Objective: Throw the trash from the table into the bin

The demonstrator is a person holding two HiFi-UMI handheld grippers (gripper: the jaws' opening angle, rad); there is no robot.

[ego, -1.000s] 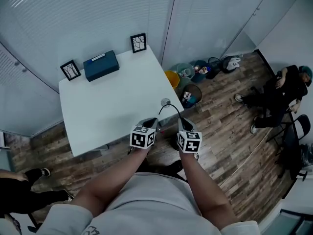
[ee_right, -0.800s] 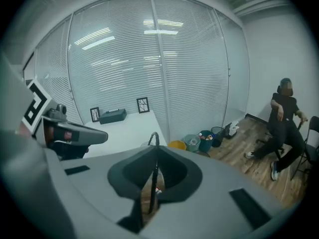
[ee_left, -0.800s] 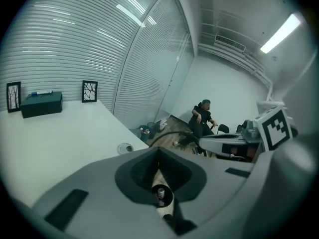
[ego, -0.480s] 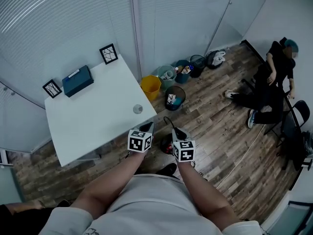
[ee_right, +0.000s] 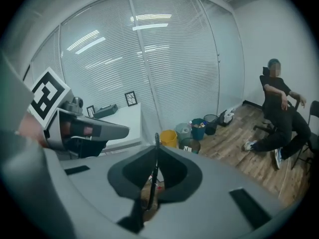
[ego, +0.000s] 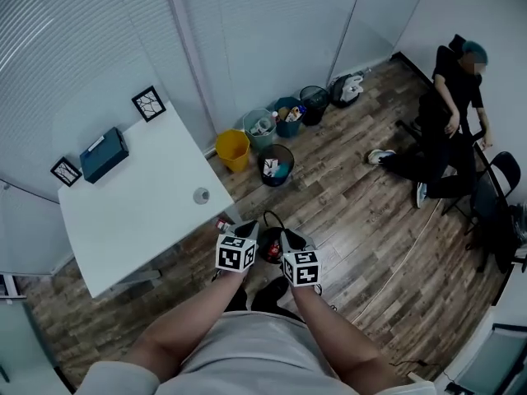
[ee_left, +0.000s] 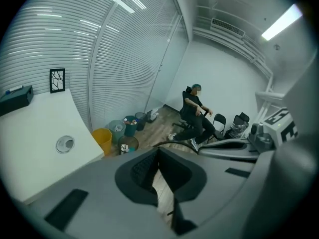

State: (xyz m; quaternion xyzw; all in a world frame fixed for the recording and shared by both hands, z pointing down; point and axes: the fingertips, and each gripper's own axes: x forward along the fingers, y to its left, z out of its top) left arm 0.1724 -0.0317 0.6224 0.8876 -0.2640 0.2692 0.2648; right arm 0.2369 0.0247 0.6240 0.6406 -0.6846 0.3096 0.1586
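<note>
Carrying step, by my reading. Right gripper (ego: 289, 238) clamped shut on thin rim of black bag (ego: 270, 247). Left gripper (ego: 249, 229) tips together, apparently pinching same rim. Bag hung between both. Dark bin (ego: 277, 164) ahead, well apart. Next move called for: advance, hold bag over bin, release.

At the head view's lower middle, only part of a dark container (ego: 270, 248) shows beneath the dark loop (ego: 269, 214); we cannot name its reddish contents. The round thing (ego: 202, 195) on the table (ego: 123, 212) is too small to identify.
</note>
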